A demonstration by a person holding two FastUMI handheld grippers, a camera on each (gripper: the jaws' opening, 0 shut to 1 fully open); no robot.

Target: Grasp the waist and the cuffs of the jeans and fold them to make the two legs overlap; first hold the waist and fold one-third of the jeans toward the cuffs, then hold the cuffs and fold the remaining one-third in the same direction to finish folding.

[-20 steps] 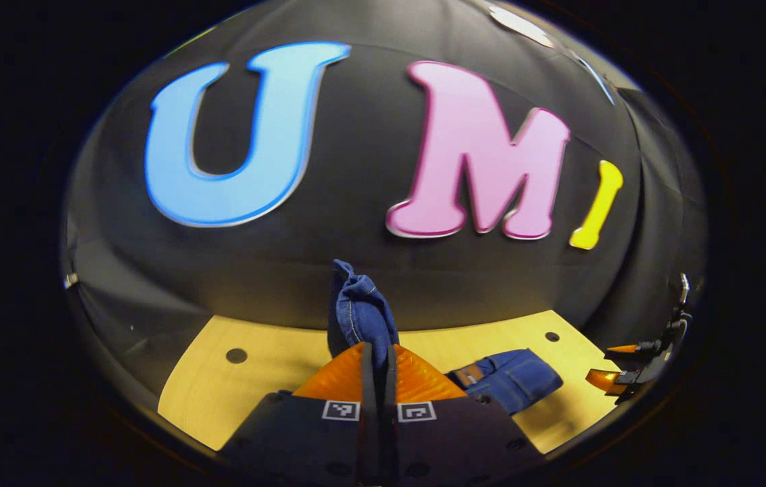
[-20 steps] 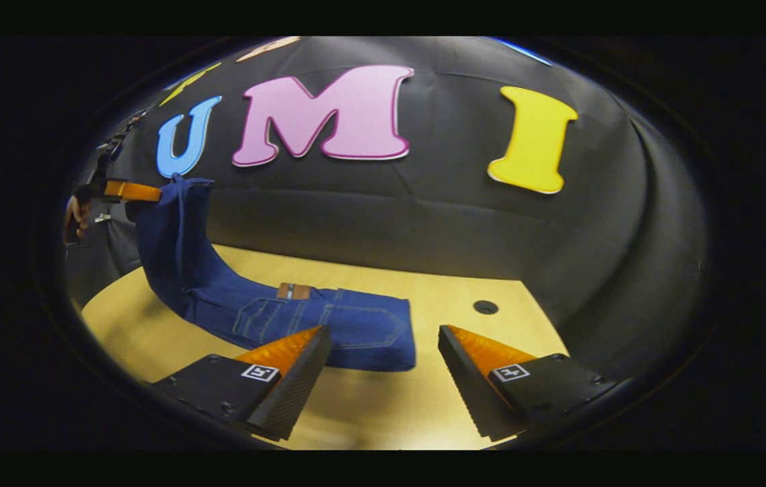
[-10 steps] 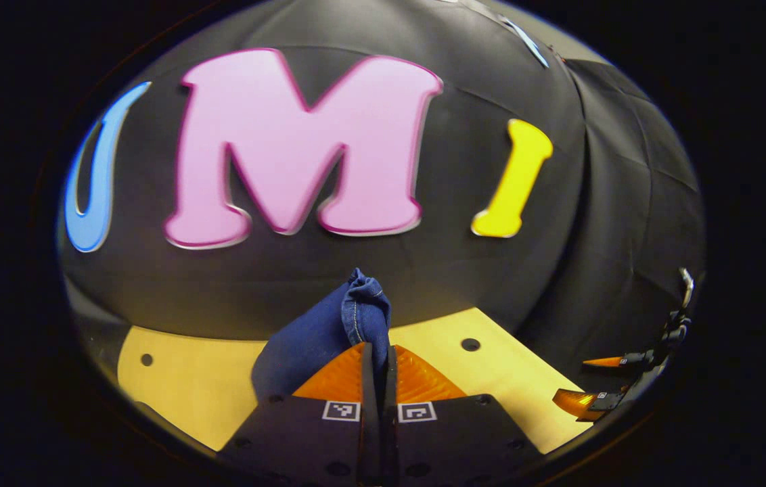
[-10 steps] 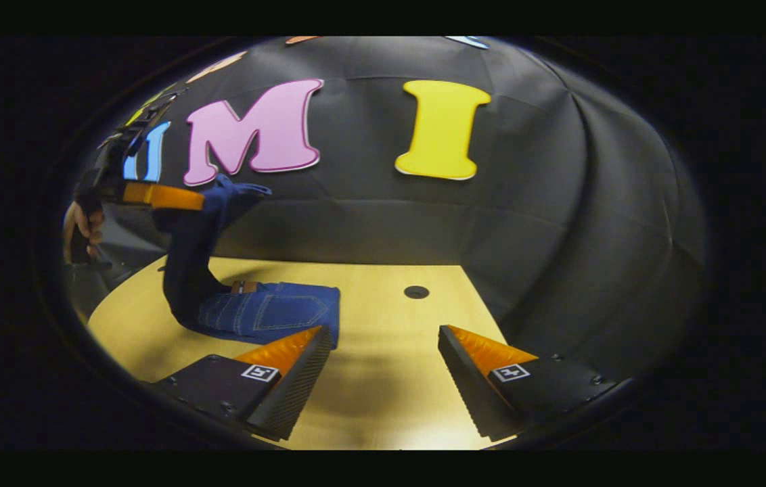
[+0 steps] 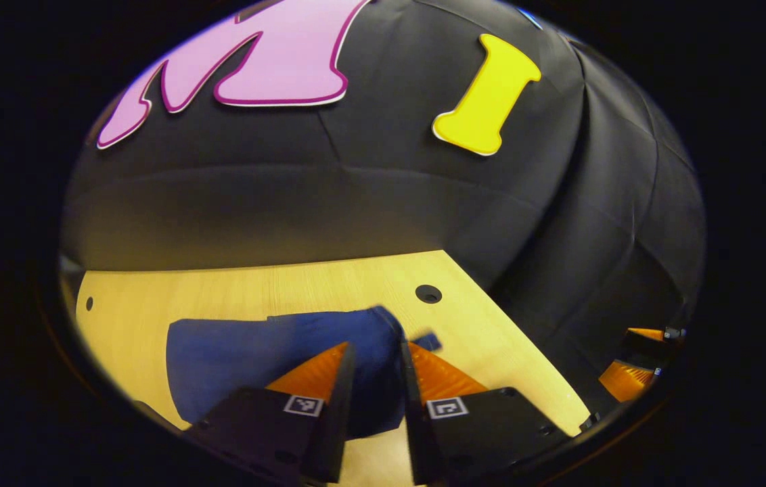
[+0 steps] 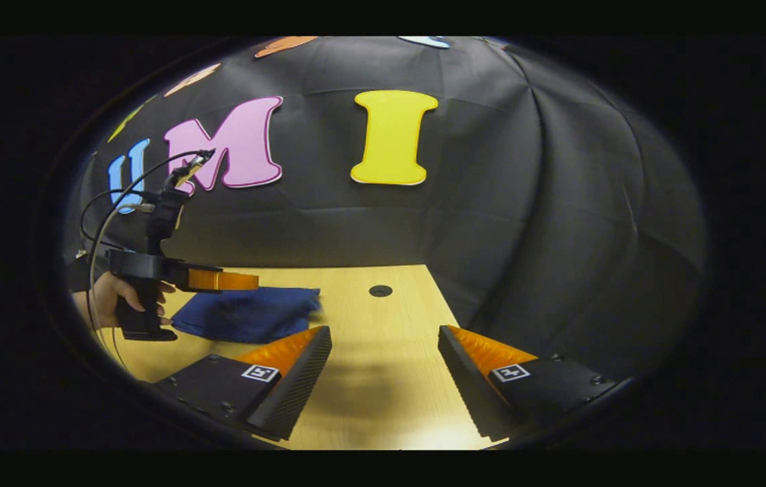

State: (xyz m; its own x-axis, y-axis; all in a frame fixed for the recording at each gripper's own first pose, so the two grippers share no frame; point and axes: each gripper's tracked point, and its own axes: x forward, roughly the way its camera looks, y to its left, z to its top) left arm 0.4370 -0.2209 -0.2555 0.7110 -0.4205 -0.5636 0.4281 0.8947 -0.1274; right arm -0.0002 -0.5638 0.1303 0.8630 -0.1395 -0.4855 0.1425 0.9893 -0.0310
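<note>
Now the jeans [image 5: 254, 358] lie folded in a compact blue bundle on the table [image 5: 234, 291], toward its left side as the right gripper view has it [image 6: 248, 314]. In the left gripper view the left gripper [image 5: 373, 379] sits low over the bundle's right end with its jaws a narrow gap apart; denim shows between the fingers, but whether they press on it I cannot tell (the cloth edge there is blurred). In the right gripper view a hand [image 6: 109, 297] holds that same gripper, its fingers reaching out level above the near edge of the jeans. The right gripper [image 6: 383, 365] hovers over bare tabletop to the right of the bundle, jaws wide and holding nothing. A round hole [image 6: 380, 291] in the table lies beyond it.
</note>
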